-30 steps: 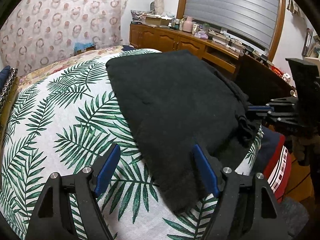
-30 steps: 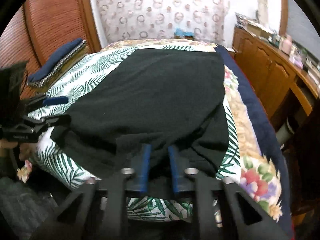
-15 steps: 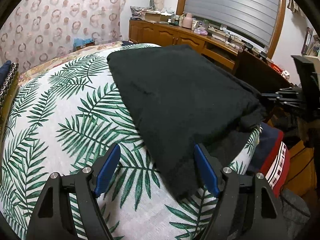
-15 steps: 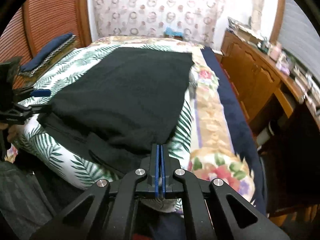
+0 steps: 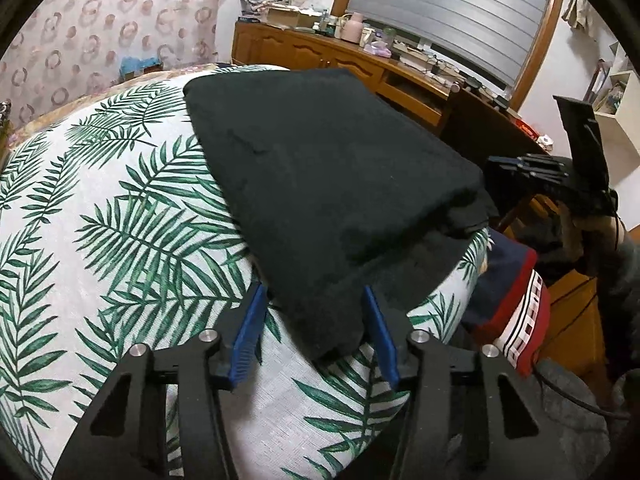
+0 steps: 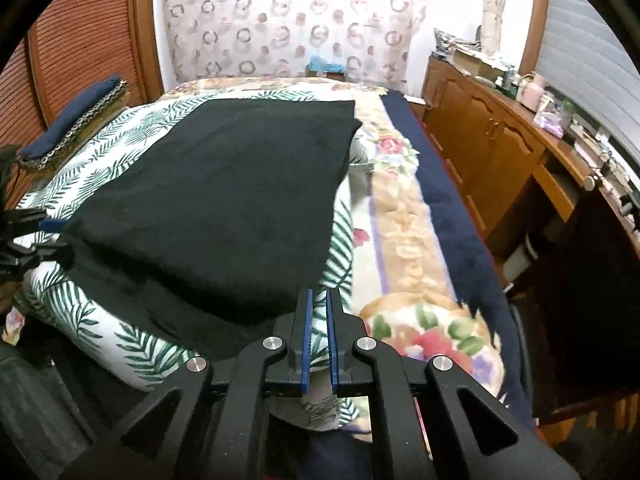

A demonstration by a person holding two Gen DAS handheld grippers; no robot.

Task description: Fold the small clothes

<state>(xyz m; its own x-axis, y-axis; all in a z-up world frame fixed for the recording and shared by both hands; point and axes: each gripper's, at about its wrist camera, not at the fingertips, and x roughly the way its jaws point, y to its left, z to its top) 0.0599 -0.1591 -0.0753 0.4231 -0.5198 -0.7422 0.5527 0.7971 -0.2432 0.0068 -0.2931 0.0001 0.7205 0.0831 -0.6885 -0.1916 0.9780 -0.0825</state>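
So the black garment (image 5: pixel 328 184) lay folded on the palm-leaf cover (image 5: pixel 120 240) of the bed, its near corner hanging a bit over the bed's edge. My left hand-held gripper (image 5: pixel 316 332) had that corner sitting between its blue pads (image 5: pixel 248 332); the jaws had just been closing in on it, but the pads weren't pressing the cloth, gaps on both sides. My right hand-held gripper (image 6: pixel 317 332) was down to a narrow slit with nothing in it, hovering just off the garment's right edge over the leaf print. Containers-wise, all I could make out was an open cardboard box (image 5: pixel 286 16) on the wooden counter (image 5: pixel 304 50) under the window, contents too small to tell, with a pink jug (image 5: pixel 354 28) and small clutter beside it.
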